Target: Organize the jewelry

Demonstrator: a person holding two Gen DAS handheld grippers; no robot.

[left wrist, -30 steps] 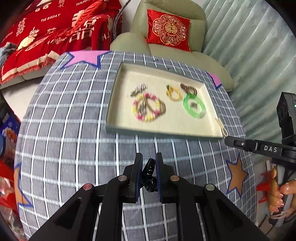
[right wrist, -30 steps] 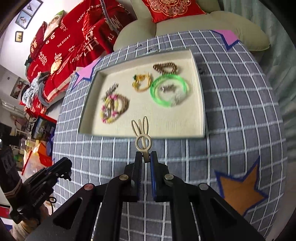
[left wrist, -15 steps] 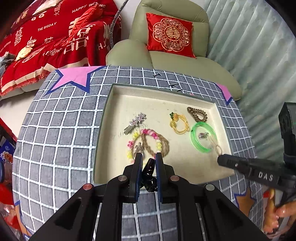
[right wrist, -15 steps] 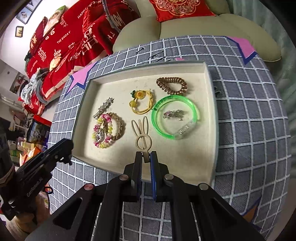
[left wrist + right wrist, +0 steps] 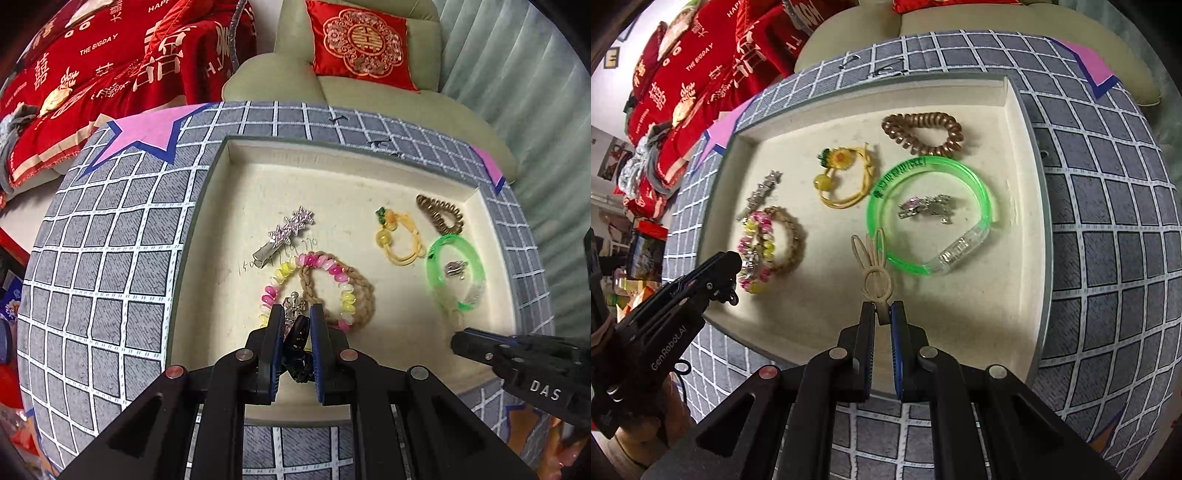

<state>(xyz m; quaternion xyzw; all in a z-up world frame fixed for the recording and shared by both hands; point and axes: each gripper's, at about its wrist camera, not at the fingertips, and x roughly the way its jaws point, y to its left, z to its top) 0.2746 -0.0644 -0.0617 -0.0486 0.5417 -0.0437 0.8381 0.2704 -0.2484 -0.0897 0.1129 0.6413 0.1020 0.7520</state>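
Observation:
A cream tray (image 5: pixel 332 173) (image 5: pixel 1019 302) on the checked table holds a green bangle (image 5: pixel 982 192) (image 5: pixel 436 266), a brown coil hair tie (image 5: pixel 923 133), a yellow hair tie (image 5: pixel 846 173), a silver star clip (image 5: pixel 284 236), a silver clip (image 5: pixel 923 208) inside the bangle, and a pink-yellow bead bracelet with a braided band (image 5: pixel 325 284). My left gripper (image 5: pixel 297 321) is shut on a black hair clip (image 5: pixel 297 347) over the tray's near edge, beside the bead bracelet. My right gripper (image 5: pixel 882 314) is shut on a beige rabbit-ear clip (image 5: pixel 873 266) over the tray, next to the bangle.
The round table (image 5: pixel 103 240) has a grey checked cloth with star patches. A green armchair with a red cushion (image 5: pixel 358 40) stands behind it. A sofa with red blankets (image 5: pixel 92 66) is at the far left. A curtain (image 5: pixel 535 92) hangs at the right.
Both grippers have moved forward from the table's near side to over the tray, each still holding its clip. The tray now looks much closer.

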